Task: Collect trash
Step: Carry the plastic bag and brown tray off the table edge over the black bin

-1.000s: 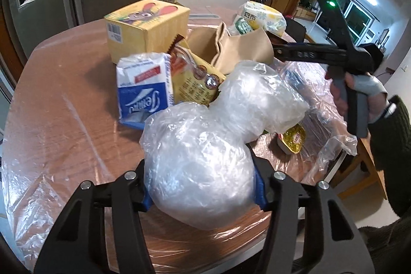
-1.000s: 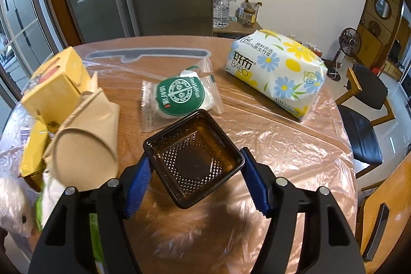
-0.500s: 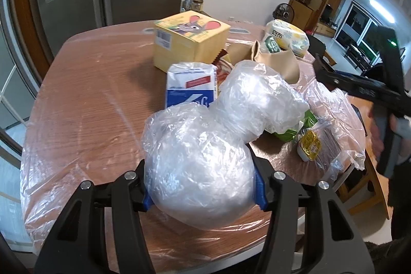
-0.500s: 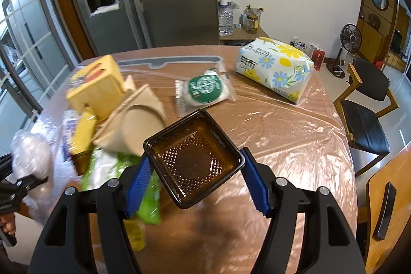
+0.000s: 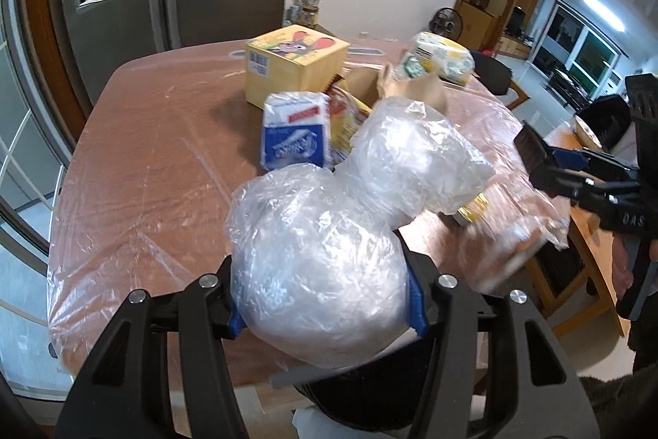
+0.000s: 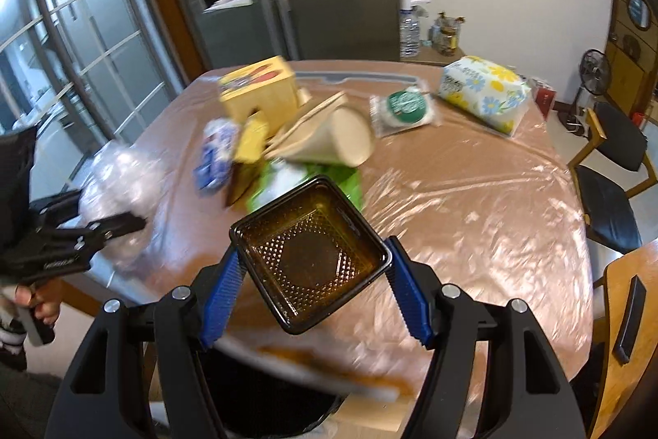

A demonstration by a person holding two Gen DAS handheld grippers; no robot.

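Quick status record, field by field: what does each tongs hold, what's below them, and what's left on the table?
left tongs: shut on a crumpled clear plastic bag
right tongs: shut on an empty brown plastic tray
below the tongs: dark bin at the table edge
left on table: yellow box, blue-and-white pack, paper cup, green round packet, flowered tissue pack
table cover: clear plastic film
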